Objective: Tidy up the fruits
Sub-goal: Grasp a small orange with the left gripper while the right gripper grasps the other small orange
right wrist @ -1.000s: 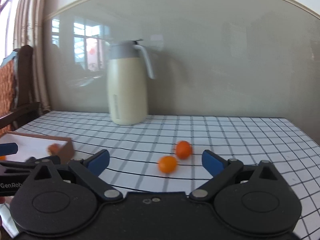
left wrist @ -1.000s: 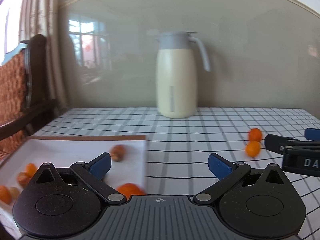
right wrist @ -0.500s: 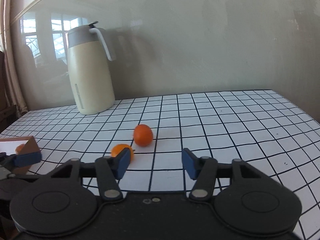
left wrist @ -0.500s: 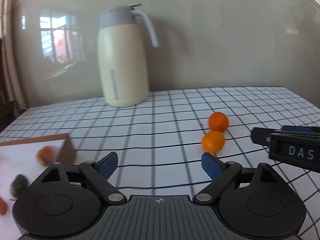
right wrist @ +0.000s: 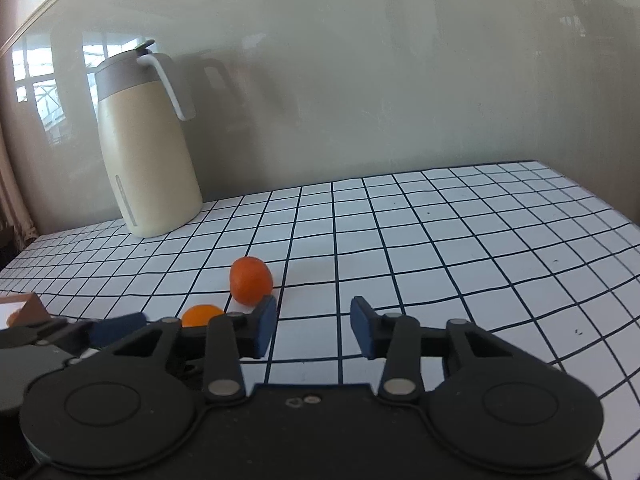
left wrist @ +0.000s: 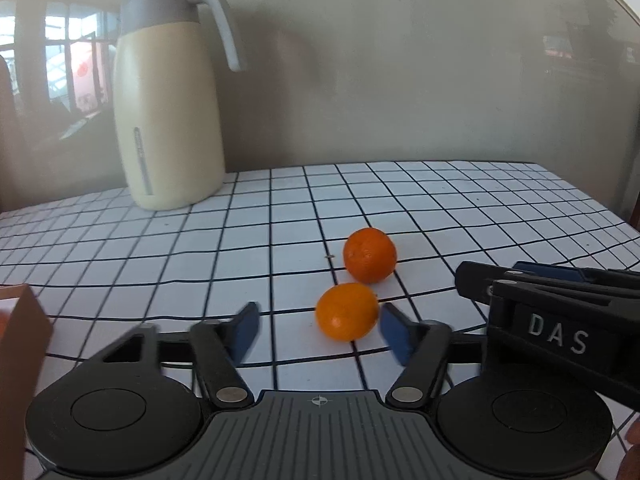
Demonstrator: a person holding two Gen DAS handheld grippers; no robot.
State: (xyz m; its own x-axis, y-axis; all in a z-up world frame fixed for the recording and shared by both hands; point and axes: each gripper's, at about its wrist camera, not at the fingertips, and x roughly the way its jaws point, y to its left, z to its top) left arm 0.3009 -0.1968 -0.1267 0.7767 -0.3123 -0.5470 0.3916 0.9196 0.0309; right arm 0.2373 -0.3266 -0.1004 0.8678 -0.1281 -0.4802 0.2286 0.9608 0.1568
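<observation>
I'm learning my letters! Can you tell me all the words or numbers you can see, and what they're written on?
"DAS" – white letters on the black side of the right gripper, seen in the left wrist view.

The thermos jug has a narrow strip down its front with a small mark at the top, too small to read.

No other words or numbers can be read.

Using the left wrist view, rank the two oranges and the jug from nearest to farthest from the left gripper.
1. Nearer orange, by the left gripper, right fingertip side.
2. Farther orange, just behind, slightly right.
3. Cream jug, far left by the wall.
</observation>
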